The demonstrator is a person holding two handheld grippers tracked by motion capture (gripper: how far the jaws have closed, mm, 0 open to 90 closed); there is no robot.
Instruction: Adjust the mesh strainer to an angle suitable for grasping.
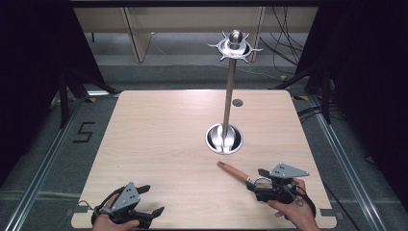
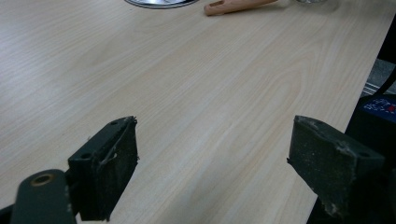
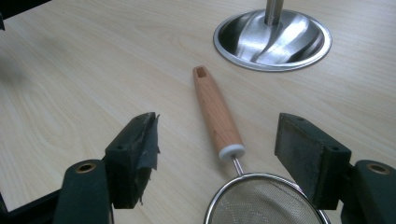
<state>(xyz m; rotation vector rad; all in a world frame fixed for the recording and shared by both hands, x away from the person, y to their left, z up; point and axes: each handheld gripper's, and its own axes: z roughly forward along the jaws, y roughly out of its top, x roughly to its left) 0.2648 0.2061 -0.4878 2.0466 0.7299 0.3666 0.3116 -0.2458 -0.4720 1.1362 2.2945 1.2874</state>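
Note:
A small mesh strainer with a wooden handle lies flat on the light wooden table; its handle points toward a metal stand. The stand has a round dished base, a tall pole and a ring of hooks on top. My right gripper is open, with one jaw on each side of the strainer where handle meets wire rim, and neither pad touches it. At the table's near right, that right gripper is held in a hand. My left gripper is open over bare wood at the near left.
The table's near edge runs just under both hands. A small grey disc is set into the tabletop behind the stand. Metal rails and cables run along the floor on both sides. The stand base lies just past the handle's tip.

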